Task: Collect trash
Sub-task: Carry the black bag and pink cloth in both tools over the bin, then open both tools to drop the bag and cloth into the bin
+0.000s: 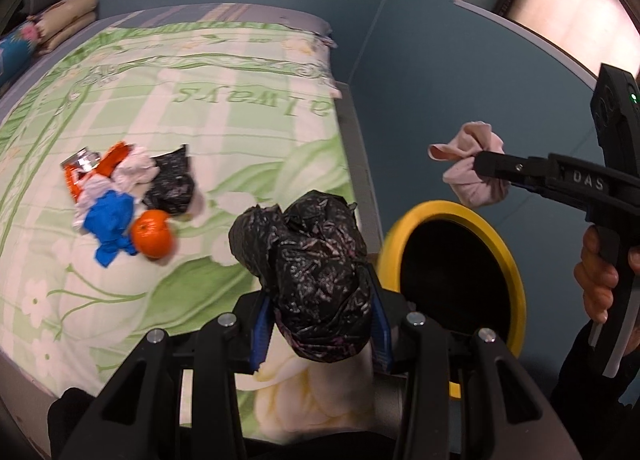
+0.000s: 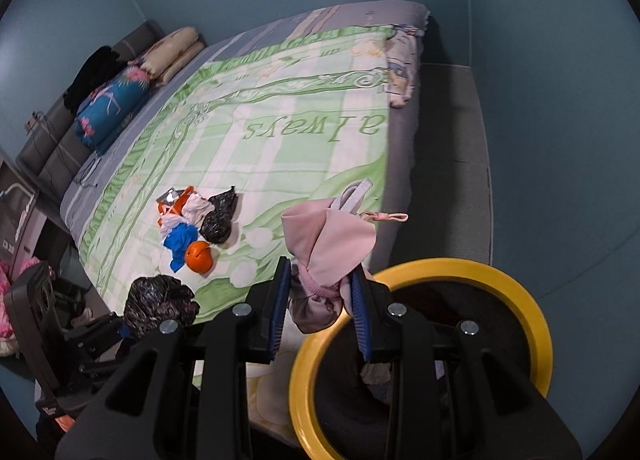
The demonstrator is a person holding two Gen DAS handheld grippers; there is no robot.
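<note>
Here the left gripper (image 1: 320,300) has its fingers clenched on a crumpled black bag (image 1: 312,260) over the bed (image 1: 240,120) edge, while only the right wrist view shows the right gripper (image 2: 320,300) clamping pink cloth (image 2: 332,248) above the yellow-rimmed bin (image 2: 520,300).

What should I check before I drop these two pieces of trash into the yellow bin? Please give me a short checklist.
1. Left gripper grips the black bag: ok.
2. Right gripper grips the pink cloth: ok.
3. Yellow bin mouth is open and unblocked: ok.
4. Pink cloth is over the bin mouth: cannot tell; it hangs near the rim.
5. Black bag is over the bin: not ok; it looks to hang over the bed edge beside the rim.
6. Room left inside the bin: cannot tell; the inside is dark.
</note>
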